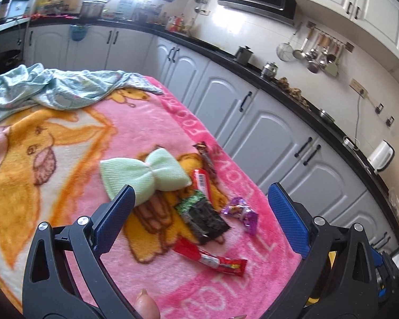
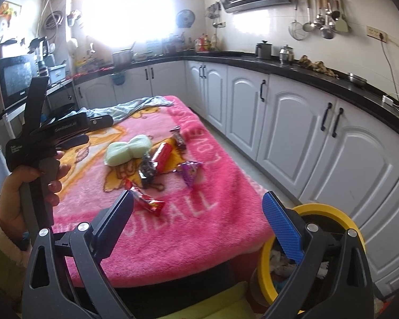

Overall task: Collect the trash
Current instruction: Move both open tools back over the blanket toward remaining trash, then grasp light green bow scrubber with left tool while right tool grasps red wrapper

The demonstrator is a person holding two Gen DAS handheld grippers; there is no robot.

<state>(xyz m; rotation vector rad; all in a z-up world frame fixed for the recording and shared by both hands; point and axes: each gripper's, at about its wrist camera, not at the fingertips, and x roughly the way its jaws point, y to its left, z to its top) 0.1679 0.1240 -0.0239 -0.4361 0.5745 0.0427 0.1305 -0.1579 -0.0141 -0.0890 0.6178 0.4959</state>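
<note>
Wrappers [image 1: 210, 259] are lying just ahead of the left gripper [image 1: 199, 212], whose jaws are standing apart. The right gripper [image 2: 199, 228] is gaping too, hanging farther back

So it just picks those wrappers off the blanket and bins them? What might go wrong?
Three things, I'd guess. The green sponge lies against the red wrapper, so it might be grabbed as trash. The fluffy pink blanket could snag in the open left gripper pinching the flat dark wrapper. The yellow bin sits below the table edge under the right gripper, so a drop might miss.
</note>
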